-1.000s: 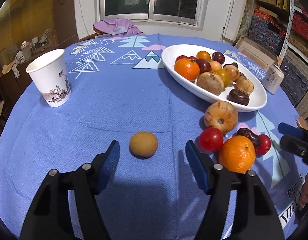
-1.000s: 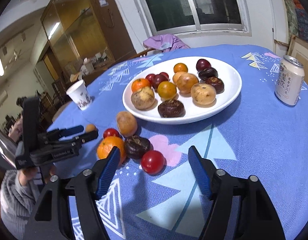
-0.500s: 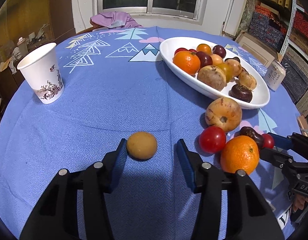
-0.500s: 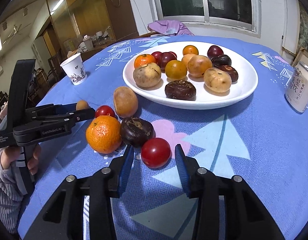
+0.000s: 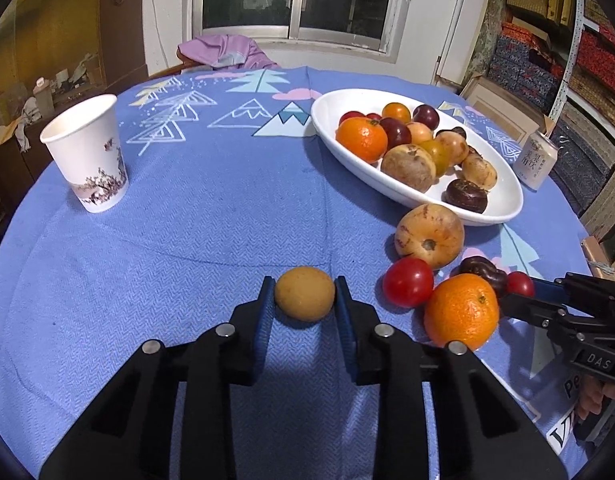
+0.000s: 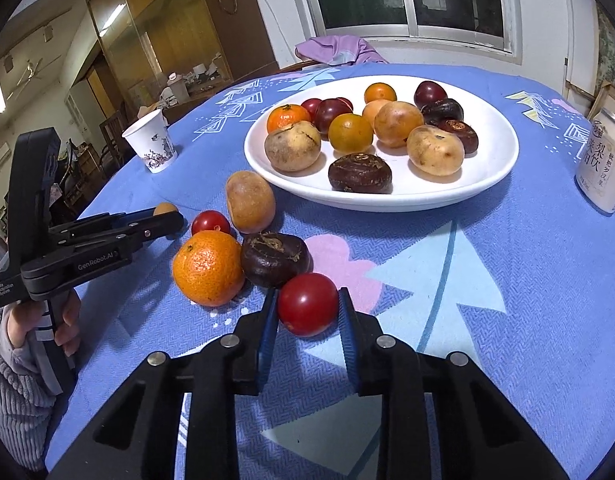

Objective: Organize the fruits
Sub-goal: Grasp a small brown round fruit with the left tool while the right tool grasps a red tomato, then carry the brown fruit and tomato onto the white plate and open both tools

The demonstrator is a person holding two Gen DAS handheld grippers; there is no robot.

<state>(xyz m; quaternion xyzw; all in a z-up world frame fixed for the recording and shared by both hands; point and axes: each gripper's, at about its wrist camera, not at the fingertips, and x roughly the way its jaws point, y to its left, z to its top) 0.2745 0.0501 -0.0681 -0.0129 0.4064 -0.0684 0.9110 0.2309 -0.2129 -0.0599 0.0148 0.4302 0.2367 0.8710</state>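
Note:
A small tan round fruit (image 5: 304, 299) lies on the blue cloth, and my left gripper (image 5: 304, 282) is closing with both blue pads touching its sides. My right gripper (image 6: 307, 292) is closing on a red tomato (image 6: 308, 304), pads against it on both sides. Beside that tomato lie an orange (image 6: 207, 268), a dark brown fruit (image 6: 275, 258), a second tomato (image 6: 210, 222) and a tan fruit (image 6: 250, 201). Behind them the white oval plate (image 6: 387, 200) holds several fruits. Both held fruits still rest on the cloth.
A paper cup (image 5: 87, 156) stands at the left of the table, and a drink can (image 5: 534, 162) stands right of the plate. A purple cloth (image 5: 227, 52) hangs on a chair at the far edge. A hand (image 6: 63, 320) holds the left gripper's handle.
Both grippers have narrowed from wide open to touching their fruit, the left on the tan fruit and the right on the red tomato. Each has edged forward around its fruit.

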